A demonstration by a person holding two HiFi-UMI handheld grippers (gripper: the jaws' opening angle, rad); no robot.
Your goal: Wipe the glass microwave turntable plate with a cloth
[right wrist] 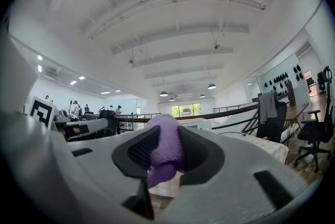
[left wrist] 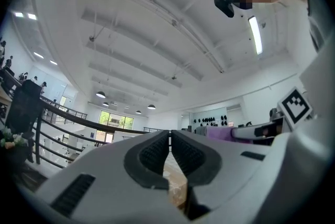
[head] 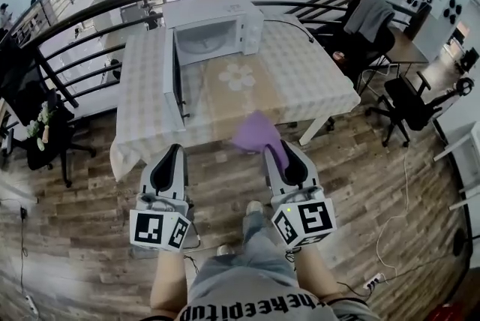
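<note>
The right gripper (right wrist: 165, 131) is closed on a purple cloth (right wrist: 165, 152). The cloth is pinched between the dark ribbed pads, and one end hangs below them. It is soft and fuzzy, it folds easily, and it is judged to be very light. In the head view a loose fold of it is seen spread beyond the jaw tips. The left gripper (left wrist: 170, 136) is closed too, its jaws meet at the tips, and nothing is held between them.

Both grippers are held before the near edge of a table (head: 315, 79), which is covered with a pale checked tablecloth. On it a white microwave (head: 214, 31) is placed, with its door (head: 172, 83) swung open to the left.

The glass plate cannot be made out with certainty. A pale flower-shaped mark (head: 238, 76) is seen on the tablecloth in front of the microwave. It is perhaps the plate's hub, seen through clear glass.

Such a plate is judged to be stiff, heavy, smooth, slippery and breakable. It should be steadied at the rim by the left gripper, while the cloth is pressed flat on its face.
</note>
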